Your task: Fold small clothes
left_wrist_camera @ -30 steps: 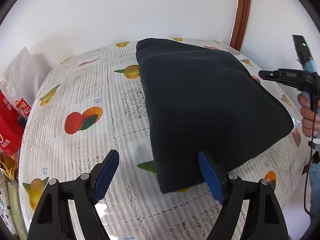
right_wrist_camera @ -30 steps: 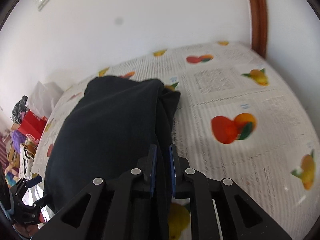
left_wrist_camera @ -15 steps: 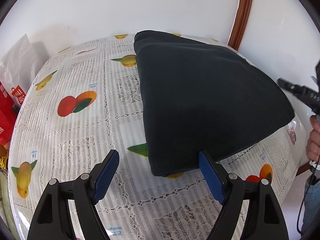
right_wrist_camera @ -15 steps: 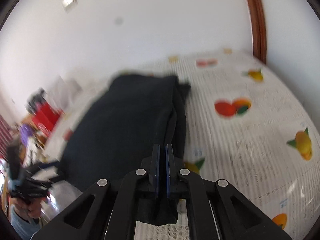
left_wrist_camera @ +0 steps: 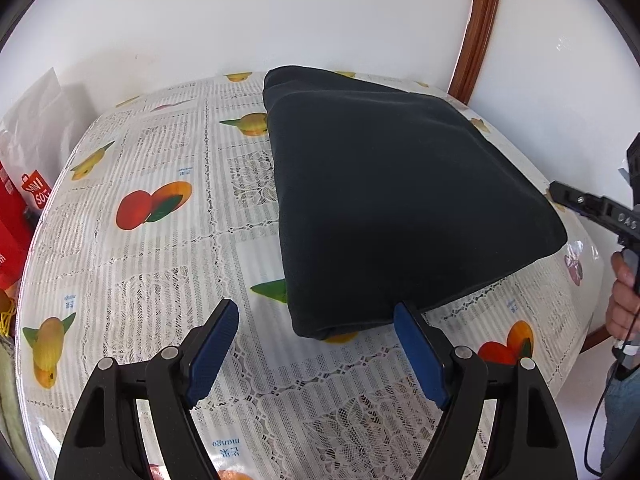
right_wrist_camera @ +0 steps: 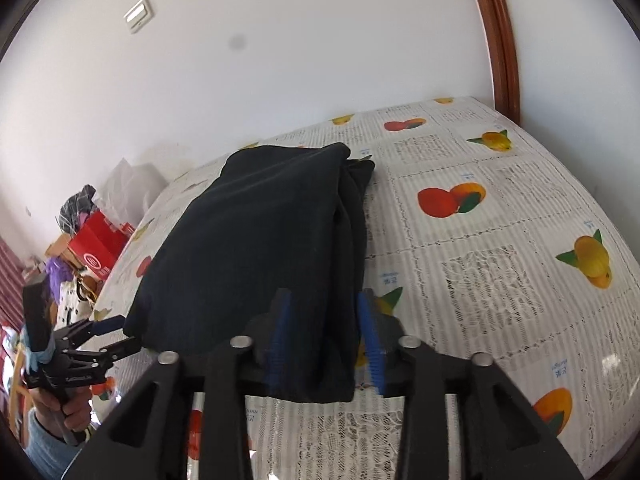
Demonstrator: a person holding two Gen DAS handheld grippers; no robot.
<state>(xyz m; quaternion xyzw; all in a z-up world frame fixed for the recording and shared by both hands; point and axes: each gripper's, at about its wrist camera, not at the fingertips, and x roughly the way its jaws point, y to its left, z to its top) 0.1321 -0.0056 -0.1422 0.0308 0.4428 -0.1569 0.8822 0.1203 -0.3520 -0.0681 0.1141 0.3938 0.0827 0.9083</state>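
Observation:
A dark navy folded garment (left_wrist_camera: 400,200) lies flat on the fruit-print tablecloth (left_wrist_camera: 160,280). My left gripper (left_wrist_camera: 318,344) stands open near the table's front, the garment's near corner just ahead between its blue pads. In the right wrist view the garment (right_wrist_camera: 256,248) stretches away from my right gripper (right_wrist_camera: 325,340). Its jaws are opening, and the garment's folded side edge lies between the parted pads. The right gripper (left_wrist_camera: 576,200) also shows at the right edge of the left wrist view. The left gripper (right_wrist_camera: 126,334) appears at the garment's far corner.
Red boxes (left_wrist_camera: 16,216) and a white plastic bag (left_wrist_camera: 40,120) crowd the floor left of the table. A wooden door frame (left_wrist_camera: 476,28) rises behind the table's far right corner. A person's hand (left_wrist_camera: 624,300) holds the right gripper. White wall runs behind.
The right gripper, shut on the garment's side edge before, has drawn back along it and parted its jaws. The left gripper has kept its place and stayed open.

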